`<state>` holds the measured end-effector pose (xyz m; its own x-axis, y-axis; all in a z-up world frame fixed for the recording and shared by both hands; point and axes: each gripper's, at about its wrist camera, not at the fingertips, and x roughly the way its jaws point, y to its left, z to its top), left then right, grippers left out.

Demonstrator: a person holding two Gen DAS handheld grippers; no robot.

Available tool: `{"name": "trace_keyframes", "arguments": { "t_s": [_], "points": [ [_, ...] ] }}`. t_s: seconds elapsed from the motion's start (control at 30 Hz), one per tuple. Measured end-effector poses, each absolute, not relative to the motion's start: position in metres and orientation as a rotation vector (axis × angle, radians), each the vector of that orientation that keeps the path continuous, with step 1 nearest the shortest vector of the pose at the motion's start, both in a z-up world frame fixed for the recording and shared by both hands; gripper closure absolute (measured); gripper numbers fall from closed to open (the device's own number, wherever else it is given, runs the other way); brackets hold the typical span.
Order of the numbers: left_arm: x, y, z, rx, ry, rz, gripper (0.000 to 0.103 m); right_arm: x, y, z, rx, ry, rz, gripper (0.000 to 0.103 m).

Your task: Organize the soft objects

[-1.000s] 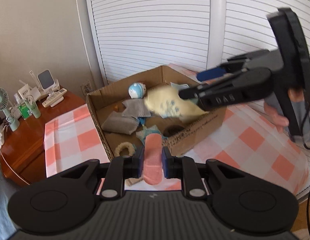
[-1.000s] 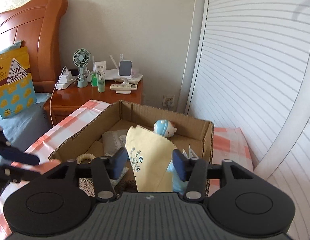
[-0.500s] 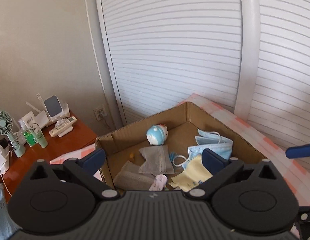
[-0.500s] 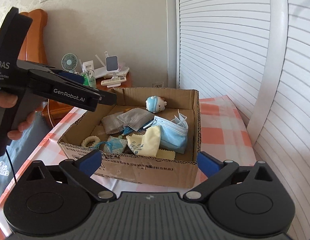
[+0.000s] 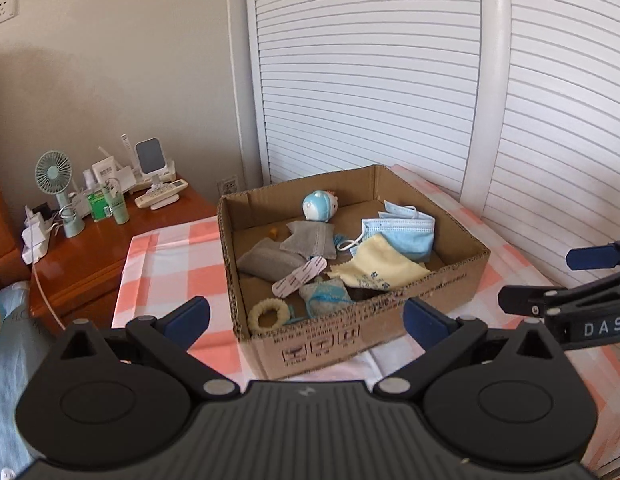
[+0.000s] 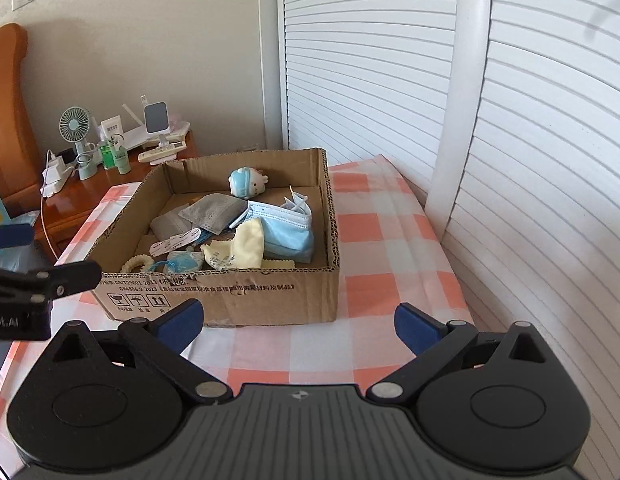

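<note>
A cardboard box [image 5: 390, 320] [image 6: 238, 300] sits on the checked tablecloth. Inside lie a yellow cloth [image 5: 380, 266] [image 6: 246, 250], a blue face mask [image 5: 402, 230] [image 6: 286, 228], grey pouches [image 5: 270, 258] [image 6: 212, 210], a pink strip [image 5: 298, 278] [image 6: 176, 242], a cream hair ring [image 5: 268, 314] [image 6: 138, 264] and a small blue plush toy [image 5: 320, 206] [image 6: 246, 182]. My left gripper [image 5: 306, 318] is open and empty, just in front of the box. My right gripper [image 6: 296, 324] is open and empty, also in front of the box, and shows at the right of the left wrist view [image 5: 570, 280].
A wooden nightstand [image 5: 90, 252] [image 6: 70, 200] at the left carries a small fan [image 5: 58, 188], bottles, a remote and chargers. White louvred doors [image 5: 390, 60] stand behind the table. A wooden headboard [image 6: 6, 120] is at the far left. The tablecloth [image 6: 390, 260] extends right of the box.
A second ago my left gripper held the pink strip and my right held the yellow cloth over the box. Both now lie in the box, and both grippers have opened and drawn back.
</note>
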<state>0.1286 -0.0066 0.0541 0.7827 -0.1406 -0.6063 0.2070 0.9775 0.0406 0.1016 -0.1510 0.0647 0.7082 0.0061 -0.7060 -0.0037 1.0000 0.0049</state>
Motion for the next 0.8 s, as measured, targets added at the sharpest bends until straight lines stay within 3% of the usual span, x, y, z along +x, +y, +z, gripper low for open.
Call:
{"name": "trace_keyframes", "arguments": {
  "t_s": [0.8],
  "points": [
    [0.1,-0.007,0.062,0.078,0.71,-0.069,0.0,0.077,-0.133,0.08,-0.029,0.78,-0.036,0.0]
  ]
}}
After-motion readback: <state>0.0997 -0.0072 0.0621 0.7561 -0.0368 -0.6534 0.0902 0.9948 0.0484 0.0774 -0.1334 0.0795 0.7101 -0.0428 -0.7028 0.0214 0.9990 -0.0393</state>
